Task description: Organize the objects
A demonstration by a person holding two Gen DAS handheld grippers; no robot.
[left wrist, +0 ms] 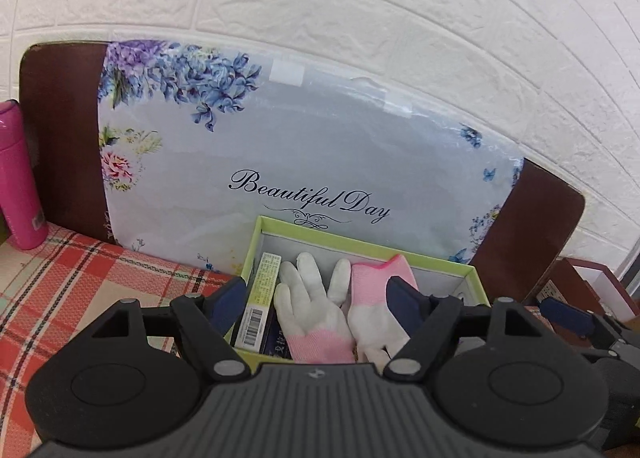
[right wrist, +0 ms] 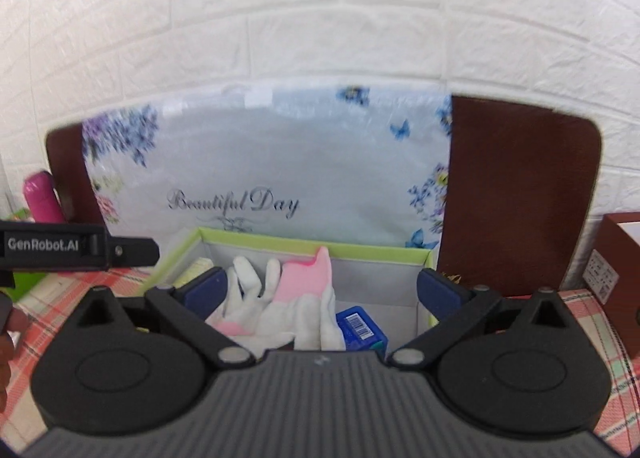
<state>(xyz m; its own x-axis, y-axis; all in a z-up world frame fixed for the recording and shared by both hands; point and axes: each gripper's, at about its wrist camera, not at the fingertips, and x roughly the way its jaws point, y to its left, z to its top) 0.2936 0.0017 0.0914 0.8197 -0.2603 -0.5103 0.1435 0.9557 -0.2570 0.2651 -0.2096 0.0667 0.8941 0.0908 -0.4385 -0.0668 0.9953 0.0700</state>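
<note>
Inventory, left to right.

Pink bottle (left wrist: 18, 174): upright at the far left on the plaid tabletop (left wrist: 60, 278); a small label near its base, too small to read.

Floral panel (left wrist: 304, 146): propped against the white brick wall (left wrist: 360, 18), brown border on both ends, script reading "Beautiful Day" above a scroll flourish.

Green-rimmed box (left wrist: 360, 240): open, standing just in front of the panel. Contents:
- yellow-green carton (left wrist: 262, 294) along the left wall, fine print and a barcode, unreadable;
- dark pack beneath it with pale characters I cannot make out;
- pair of white gloves (left wrist: 316, 306) with pink cuffs, lying in the box, one cuff pointing toward the back wall;
- blue carton (right wrist: 362, 328) with a white barcode sticker, just right of the gloves.

My left tongs (left wrist: 320, 298): blue pads spread apart over the box, nothing pressed between them; the gloves lie below. In the right wrist view their side reads "GenRobot.AI".

My right tongs (right wrist: 320, 288): pads spread wide over the same box, gripping nothing.

Brown box (right wrist: 624, 254): far right on the tabletop, white label with a QR-style pattern, not legible.
</note>
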